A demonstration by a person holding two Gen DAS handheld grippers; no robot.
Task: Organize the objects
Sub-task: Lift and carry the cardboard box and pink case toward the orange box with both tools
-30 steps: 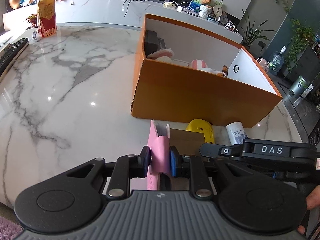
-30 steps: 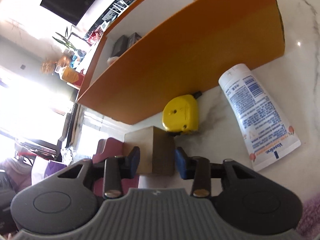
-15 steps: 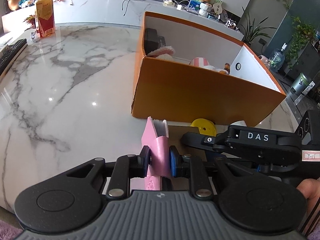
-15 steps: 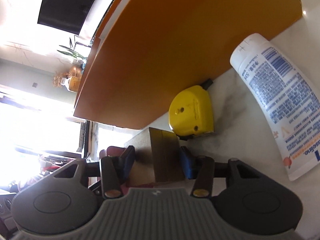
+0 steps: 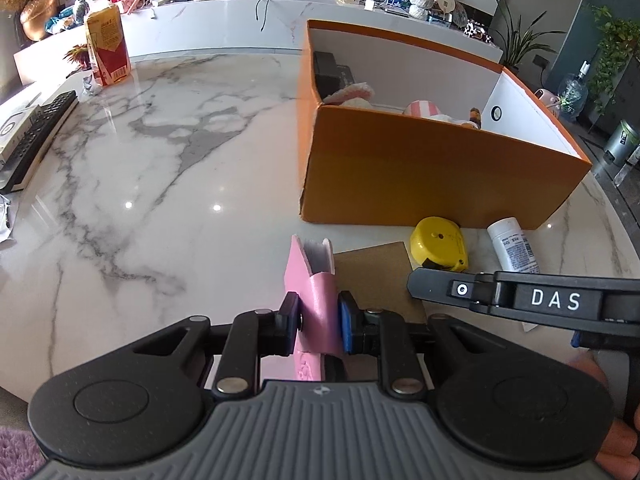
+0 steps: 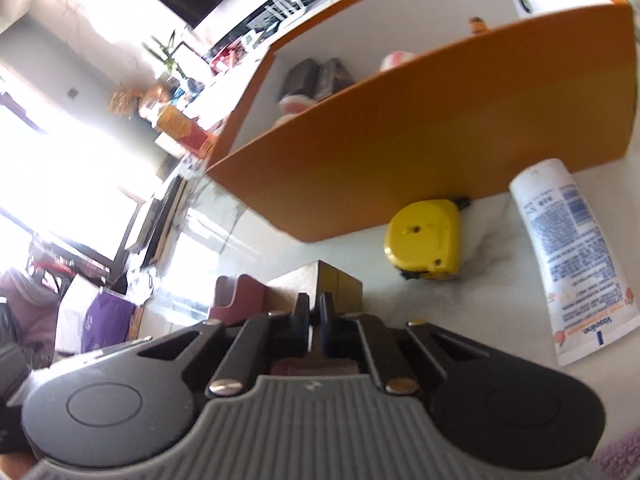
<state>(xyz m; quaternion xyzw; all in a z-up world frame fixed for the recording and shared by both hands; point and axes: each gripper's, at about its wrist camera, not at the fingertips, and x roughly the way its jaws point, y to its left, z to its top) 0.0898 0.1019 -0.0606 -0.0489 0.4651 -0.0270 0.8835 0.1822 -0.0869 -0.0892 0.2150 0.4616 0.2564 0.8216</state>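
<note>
Left claw (image 5: 319, 326) is pinching a pink case (image 5: 312, 304) between its blue-padded fingers (image 5: 347, 328), the case standing upright on the marble desk (image 5: 160, 168) with white pages or cards showing at its open top; right claw (image 6: 315, 322) has its fingers pressed almost together, only a thin slit between the pads, with nothing visible between them, and its tips sit just in front of a brown box (image 6: 338, 282). From the left wrist view the right claw's black body, marked DAS, reaches in from the right, over the near right corner of the brown box (image 5: 376, 268), which lies flat just beside the pink case; in the right wrist view the case (image 6: 240, 296) shows dark red in shadow, left of the box. Beyond the box lies a yellow tape measure (image 5: 440, 248), close against the front wall of a large orange carton (image 5: 420, 176); a white lotion tube (image 5: 514, 246) lies to its right, cap end toward the carton. Inside the carton, white-lined, are dark boxes (image 5: 332, 72) in the far left corner and some pink-and-white items (image 5: 420, 109) I cannot identify. Well apart, at the far left of the desk, stand a red and yellow drink carton (image 5: 107, 50) and a black remote (image 5: 38, 136).
</note>
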